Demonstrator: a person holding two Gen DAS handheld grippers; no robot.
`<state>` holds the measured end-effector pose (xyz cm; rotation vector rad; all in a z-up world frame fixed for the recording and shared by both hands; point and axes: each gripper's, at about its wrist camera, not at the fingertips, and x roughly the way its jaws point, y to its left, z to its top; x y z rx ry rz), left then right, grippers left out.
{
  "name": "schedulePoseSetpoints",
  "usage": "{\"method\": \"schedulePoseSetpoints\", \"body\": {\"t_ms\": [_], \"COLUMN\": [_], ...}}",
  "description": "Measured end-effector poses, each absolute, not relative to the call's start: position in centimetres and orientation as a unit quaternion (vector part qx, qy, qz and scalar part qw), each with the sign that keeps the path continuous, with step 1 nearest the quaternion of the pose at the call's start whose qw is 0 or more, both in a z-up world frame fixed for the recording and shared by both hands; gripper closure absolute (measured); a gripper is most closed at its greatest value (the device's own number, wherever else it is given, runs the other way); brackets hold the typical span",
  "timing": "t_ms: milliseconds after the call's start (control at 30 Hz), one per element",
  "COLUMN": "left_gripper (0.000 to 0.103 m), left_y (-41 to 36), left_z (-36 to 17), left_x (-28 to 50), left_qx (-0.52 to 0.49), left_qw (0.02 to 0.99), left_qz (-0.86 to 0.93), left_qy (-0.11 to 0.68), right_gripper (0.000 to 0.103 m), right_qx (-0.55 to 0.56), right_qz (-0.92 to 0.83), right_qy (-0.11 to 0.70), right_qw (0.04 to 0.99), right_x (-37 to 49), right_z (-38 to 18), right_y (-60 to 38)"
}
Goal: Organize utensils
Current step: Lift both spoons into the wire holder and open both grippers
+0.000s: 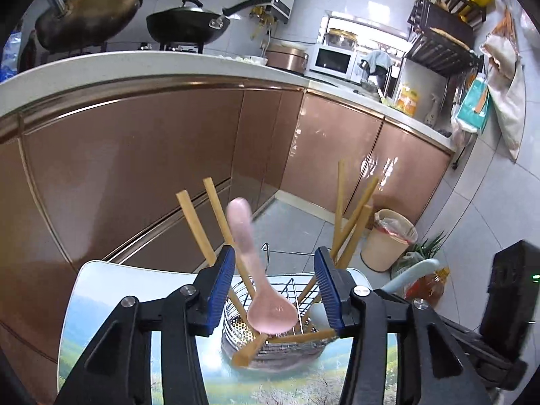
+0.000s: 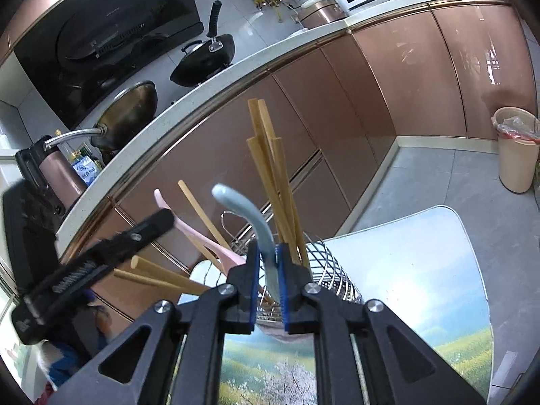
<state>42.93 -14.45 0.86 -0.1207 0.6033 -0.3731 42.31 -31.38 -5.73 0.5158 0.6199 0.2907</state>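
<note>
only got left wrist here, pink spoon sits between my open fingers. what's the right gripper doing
Observer: The right gripper is shut on the blue spoon, handle up.
Operator: is it in the holder yet
Observer: Its lower end dips into the holder, behind the fingers.
Operator: chopsticks near it?
Observer: Yes, a bundle of chopsticks stands upright just right of that spoon.

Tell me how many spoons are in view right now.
2. The pink spoon leans in the wire utensil holder, between the open left gripper. The right gripper clamps the blue spoon. Others may be hidden.
</note>
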Motion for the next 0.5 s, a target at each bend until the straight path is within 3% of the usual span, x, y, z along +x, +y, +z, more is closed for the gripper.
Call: {"method": "schedulePoseSetpoints", "body": {"t_ms": [333,400,467,500], "left_gripper": [0.048,0.047,0.045,0.045], "left_y": [-11.1,-10.8,-10.4,-10.1], "left_z": [2.3,2.3,2.2,2.1], "left_x": [39.6,39.6,39.4,39.2], "left_qx": [-0.066,-0.069,-0.076,-0.080], "left_qw": [0.941,0.941,0.940,0.940], "left_qz": [-0.169,-0.163,-0.160,-0.158], "left_qy": [0.288,0.289,0.291,0.291], "right_gripper": [0.090,0.082,0.062,0.061], "right_qx": [0.256,0.258,0.260,0.260], "right_qz": [0.121,0.124,0.122,0.122], "right_qy": [0.323,0.320,0.314,0.312], "right_qw": [0.903,0.903,0.905,0.906], "right_x": [43.3,43.0,42.5,42.3], "right_z": [-6.7,-6.5,-6.2,-6.0], "right_y": [-30.8,-30.7,-30.6,-30.6]}}
